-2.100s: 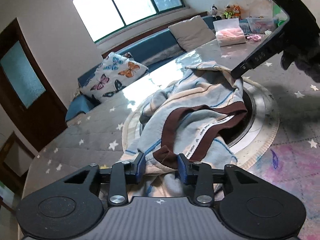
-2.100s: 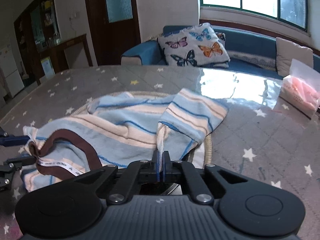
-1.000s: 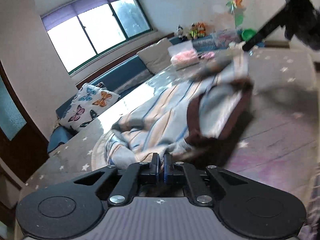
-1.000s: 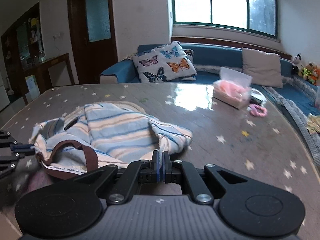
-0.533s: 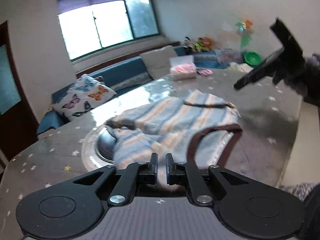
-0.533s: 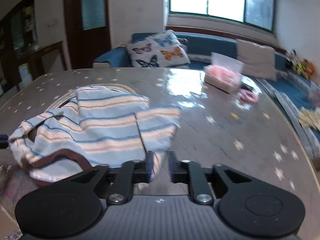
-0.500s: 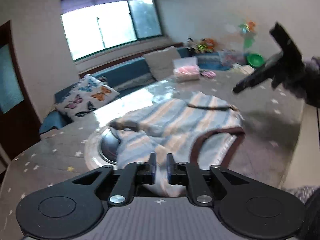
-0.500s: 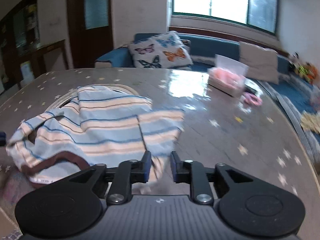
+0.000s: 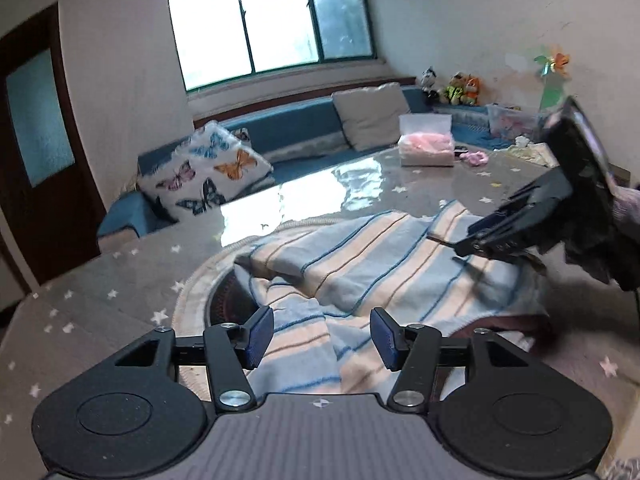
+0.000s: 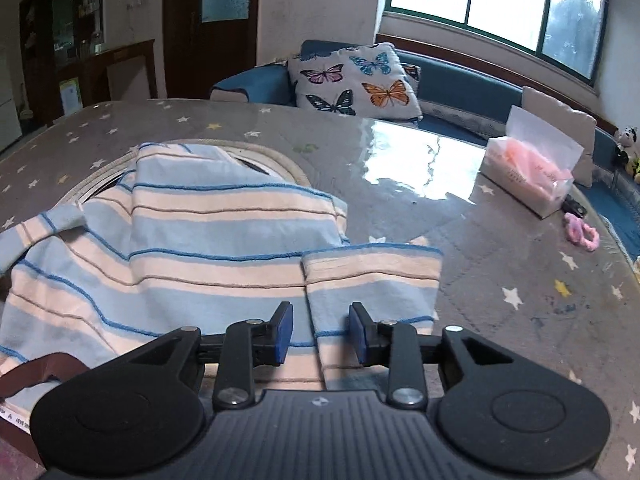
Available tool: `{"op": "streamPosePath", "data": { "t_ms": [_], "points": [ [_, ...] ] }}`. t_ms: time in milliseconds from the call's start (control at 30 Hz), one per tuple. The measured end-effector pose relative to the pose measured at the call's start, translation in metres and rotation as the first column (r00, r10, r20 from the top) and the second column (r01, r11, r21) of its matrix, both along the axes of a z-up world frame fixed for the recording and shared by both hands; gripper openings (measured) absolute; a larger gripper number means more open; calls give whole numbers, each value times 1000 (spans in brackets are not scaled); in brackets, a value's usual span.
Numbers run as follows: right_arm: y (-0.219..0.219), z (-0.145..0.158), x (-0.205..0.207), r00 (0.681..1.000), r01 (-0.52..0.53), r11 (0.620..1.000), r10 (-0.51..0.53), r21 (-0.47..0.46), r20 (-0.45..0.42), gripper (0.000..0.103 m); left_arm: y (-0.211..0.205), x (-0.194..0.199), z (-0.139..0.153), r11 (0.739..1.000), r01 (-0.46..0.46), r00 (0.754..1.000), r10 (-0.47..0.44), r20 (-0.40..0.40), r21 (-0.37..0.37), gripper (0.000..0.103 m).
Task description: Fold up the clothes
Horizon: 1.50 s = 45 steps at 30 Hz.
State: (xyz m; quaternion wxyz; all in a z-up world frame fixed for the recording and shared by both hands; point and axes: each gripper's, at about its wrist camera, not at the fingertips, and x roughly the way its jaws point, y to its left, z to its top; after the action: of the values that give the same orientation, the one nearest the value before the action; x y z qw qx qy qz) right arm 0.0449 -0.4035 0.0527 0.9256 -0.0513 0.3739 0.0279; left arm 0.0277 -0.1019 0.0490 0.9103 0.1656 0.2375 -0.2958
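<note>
i'm reading this as an early stage of the fold: the striped garment [image 9: 372, 264] is lying spread over the star-print table [image 9: 104, 280] and partly over the round mat [image 9: 192, 300], laid out but not yet squared. its brown-trimmed opening [image 10: 36, 372] is sitting at the near edge, and one sleeve [image 10: 372, 276] is lying doubled beside the body. the proper folds are still looking undone to me, and the cloth is bunching near the middle.

working from the left: my left gripper [image 9: 322, 338] is opening its jaws, the blue pads standing apart over the striped cloth with nothing pinched, though fabric is lying beneath the gap. over on the right, my right gripper [image 10: 319, 334] is opening as well, its pads either side of the sleeve edge without pressing on it.

compared with a second ago, both claws were pressed together on the cloth and carrying it; now they're letting go and the garment is resting flat. two seconds back it was heaped in a crumpled mound on the mat, the brown trim facing up. the tissue box [image 10: 532, 176] hasn't changed place on the table.
</note>
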Motion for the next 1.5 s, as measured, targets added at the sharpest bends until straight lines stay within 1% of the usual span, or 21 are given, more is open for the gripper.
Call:
{"op": "streamPosePath", "data": {
  "t_ms": [133, 167, 200, 233, 267, 300, 433, 467, 567, 667, 700, 733, 800, 867, 900, 967, 1067, 1100, 1133, 1300, 1500],
  "points": [
    [-7, -5, 1, 999, 32, 999, -32, -25, 1, 24, -13, 22, -14, 998, -39, 998, 41, -49, 39, 60],
    [-11, -5, -1, 999, 41, 999, -41, -19, 6, 12, -16, 26, -19, 997, -53, 997, 56, -56, 56, 60],
    [-14, -4, -3, 999, 50, 999, -50, -16, 14, 5, -18, 29, -22, 996, -59, 996, 63, -60, 70, 60],
    [-17, -2, -6, 998, 62, 998, -61, -20, 26, 3, -19, 31, -26, 994, -67, 996, 72, -58, 86, 59],
    [-19, 1, -10, 996, 76, 997, -74, -33, 42, 2, -20, 33, -29, 992, -77, 995, 83, -60, 98, 57],
    [-23, 4, -14, 995, 90, 995, -88, -45, 57, 2, -18, 35, -31, 992, -86, 993, 92, -68, 98, 48],
    [-46, 15, -31, 982, 169, 984, -163, -57, 97, 1, -3, 36, -31, 993, -105, 988, 109, -110, 43, 29],
    [-52, 17, -35, 979, 187, 981, -182, -50, 95, 1, 0, 34, -29, 993, -112, 987, 115, -111, 34, 20],
    [-60, 21, -44, 981, 178, 984, -175, -21, 87, 4, 8, 31, -24, 992, -123, 986, 122, -114, 5, 11],
    [-51, 18, -44, 988, 132, 991, -132, 5, 73, 8, 13, 26, -19, 989, -145, 985, 143, -101, -13, 6],
    [-46, 16, -42, 991, 116, 993, -116, 11, 69, 12, 15, 24, -17, 988, -155, 984, 153, -94, -18, 5],
    [-40, 14, -38, 993, 100, 995, -101, 15, 66, 20, 17, 23, -15, 986, -166, 982, 164, -89, -24, 5],
    [-27, 8, -31, 996, 64, 998, -65, 18, 62, 28, 26, 21, -11, 980, -194, 978, 189, -88, -48, 5],
    [-15, 3, -23, 998, 28, 999, -29, 14, 48, 29, 35, 18, -7, 972, -221, 973, 215, -87, -74, 5],
    [-11, 0, -19, 999, 18, 1000, -18, 9, 42, 34, 40, 16, -5, 968, -238, 969, 231, -84, -84, 5],
    [-4, -7, -11, 999, 13, 1000, -12, -15, 33, 34, 50, 13, -2, 957, -271, 961, 263, -88, -105, 5],
    [-1, -11, -8, 999, 16, 999, -14, -50, 47, 29, 66, 9, 0, 938, -319, 947, 308, -97, -136, 5],
    [-1, -10, -9, 998, 33, 997, -30, -66, 52, 15, 71, 7, 0, 932, -333, 942, 322, -100, -142, 5],
    [-3, -9, -11, 997, 48, 996, -44, -74, 57, 5, 76, 6, 0, 926, -347, 937, 334, -103, -147, 5],
    [-30, 6, -36, 982, 159, 982, -147, -100, 121, 2, 103, -1, -5, 890, -419, 907, 399, -135, -179, 5],
    [-77, 23, -78, 946, 303, 950, -290, -76, 147, 1, 124, -13, -10, 865, -461, 886, 433, -169, -199, 5]
  ]
}}
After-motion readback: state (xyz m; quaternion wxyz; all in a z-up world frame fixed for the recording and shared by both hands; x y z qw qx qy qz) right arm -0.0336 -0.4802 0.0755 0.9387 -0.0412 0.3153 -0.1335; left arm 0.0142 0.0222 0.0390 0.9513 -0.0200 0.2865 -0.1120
